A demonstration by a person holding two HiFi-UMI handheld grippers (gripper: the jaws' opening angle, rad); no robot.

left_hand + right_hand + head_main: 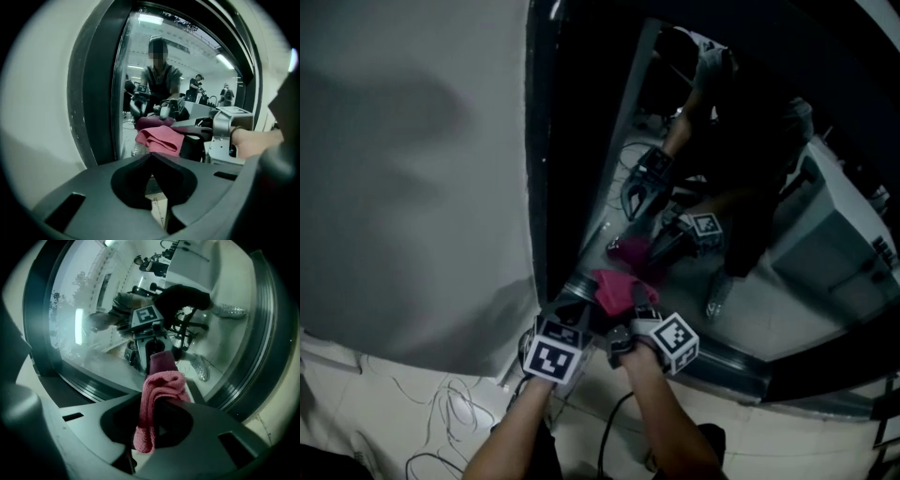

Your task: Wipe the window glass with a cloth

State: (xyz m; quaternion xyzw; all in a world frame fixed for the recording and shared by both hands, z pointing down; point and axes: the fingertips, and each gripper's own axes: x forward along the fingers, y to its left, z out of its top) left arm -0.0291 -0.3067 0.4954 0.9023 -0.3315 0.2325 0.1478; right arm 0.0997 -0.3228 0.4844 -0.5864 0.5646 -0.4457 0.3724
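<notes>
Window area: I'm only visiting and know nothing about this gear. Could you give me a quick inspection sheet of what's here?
Surface: window glass, strongly reflective, set in a dark frame.
Job's things: pink cloth, folded; its tip seems to rest against the glass low down.
Clutter: nothing seen.
Grippers: right gripper, fingers shut on the cloth; left gripper, fingers together, empty, close beside it.
Cables: white cables looped on the floor; a black cable near the bottom of the head view.
Surroundings: grey wall left of the frame; a lit room reflected in the glass.
</notes>
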